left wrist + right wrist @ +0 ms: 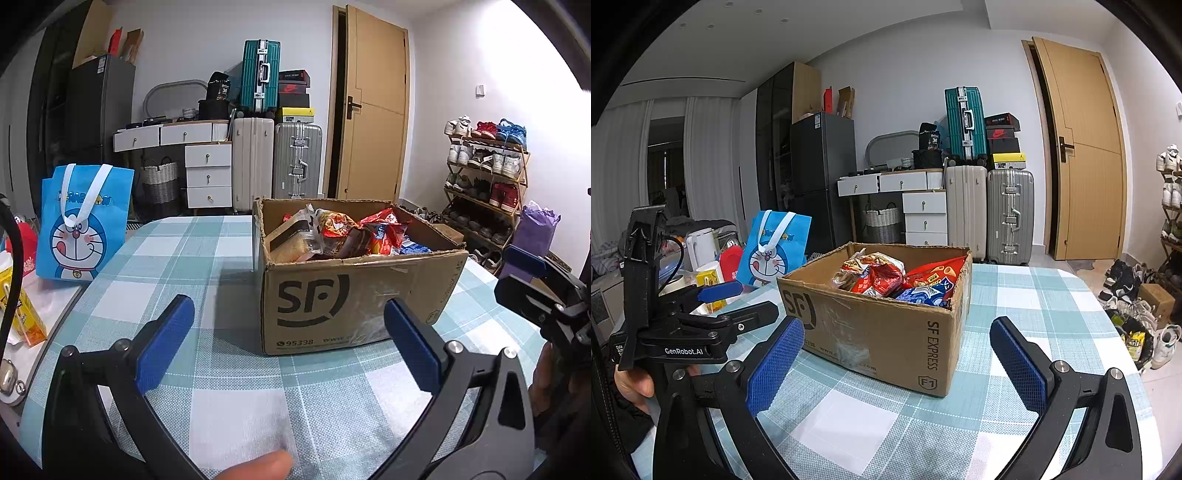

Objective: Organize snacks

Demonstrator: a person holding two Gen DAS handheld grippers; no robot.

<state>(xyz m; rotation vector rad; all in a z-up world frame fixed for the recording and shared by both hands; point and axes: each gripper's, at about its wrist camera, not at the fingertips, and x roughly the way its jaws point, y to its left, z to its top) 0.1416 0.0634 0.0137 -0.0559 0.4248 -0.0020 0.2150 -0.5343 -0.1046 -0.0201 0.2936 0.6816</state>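
Blue fingers [166, 347] of the left gripper [288, 343] stick out low over the bench [184, 258], spread wide apart with nothing between them. On the right gripper [897, 369] the fingers [775, 365] are wide apart too, and they hold nothing. Both grippers sit just in front of the cardboard box [351, 302], not touching it.

Biggest of all is the bench, which has a blue and white checked cloth on it. The cardboard box stands near the middle of the bench. It is open at the top and has "SF" printed on its side. Inside the box is a heap of snacks [347, 232]. They are shiny packets, mostly red and orange, with some blue ones [923, 295] on one side. The packets poke up a little over the edge of the box.

Off to the left, well apart from the box, a blue bag with a cartoon cat face [81, 221] stands up by the edge of the bench. A small yellow carton [26, 314] lies near that bag. A fingertip [258, 465] shows at the very bottom of the left view.
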